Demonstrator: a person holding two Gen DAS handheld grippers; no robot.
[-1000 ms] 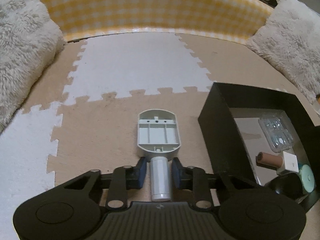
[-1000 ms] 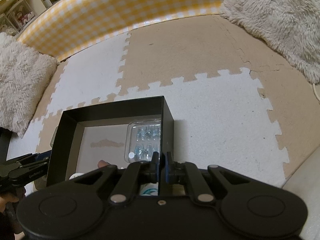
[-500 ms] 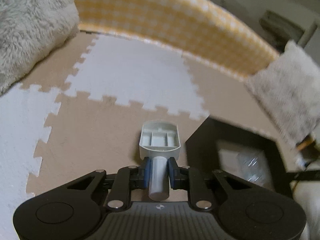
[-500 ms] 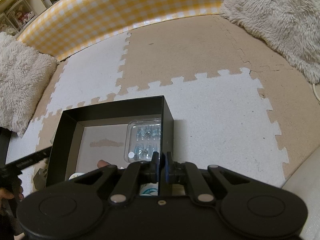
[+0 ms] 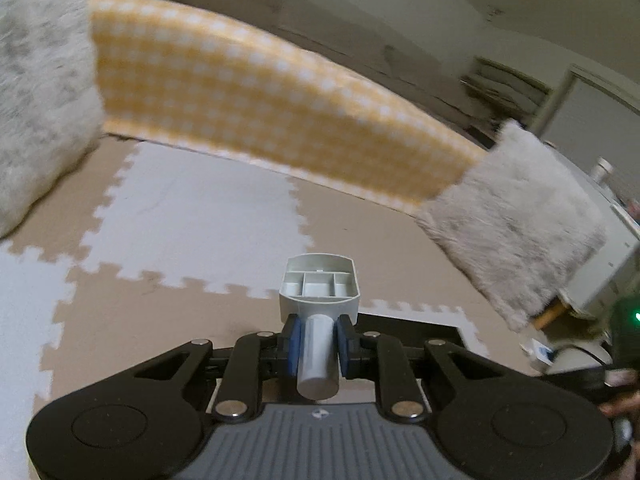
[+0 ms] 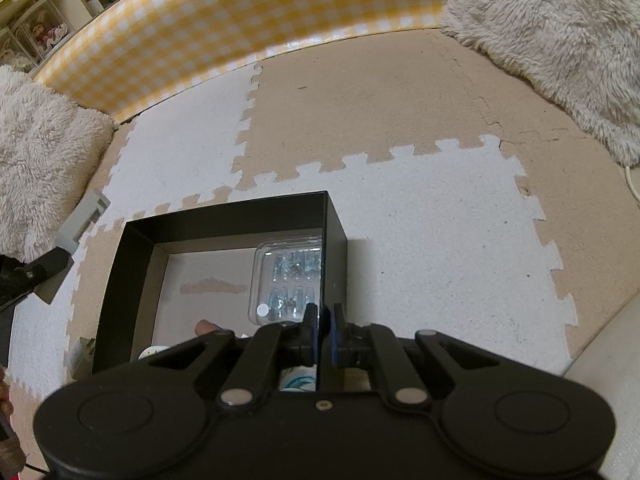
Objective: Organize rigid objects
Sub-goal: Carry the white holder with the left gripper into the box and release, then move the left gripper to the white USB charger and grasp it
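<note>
My left gripper point(image 5: 318, 344) clamps the grey plastic part point(image 5: 319, 292) by its stem above the mat; my right gripper point(image 6: 320, 330) pinches the black box point(image 6: 334, 236) wall.

2 grippers point(image 5: 318, 346) point(image 6: 320, 330), 1 black box point(image 6: 132, 264), 1 grey plastic piece point(image 5: 318, 288), 2 fluffy cushions point(image 6: 552, 40) point(image 6: 36, 144)

Grey plastic handled part point(image 5: 319, 292) airborne beside black box point(image 6: 224, 216)
</note>
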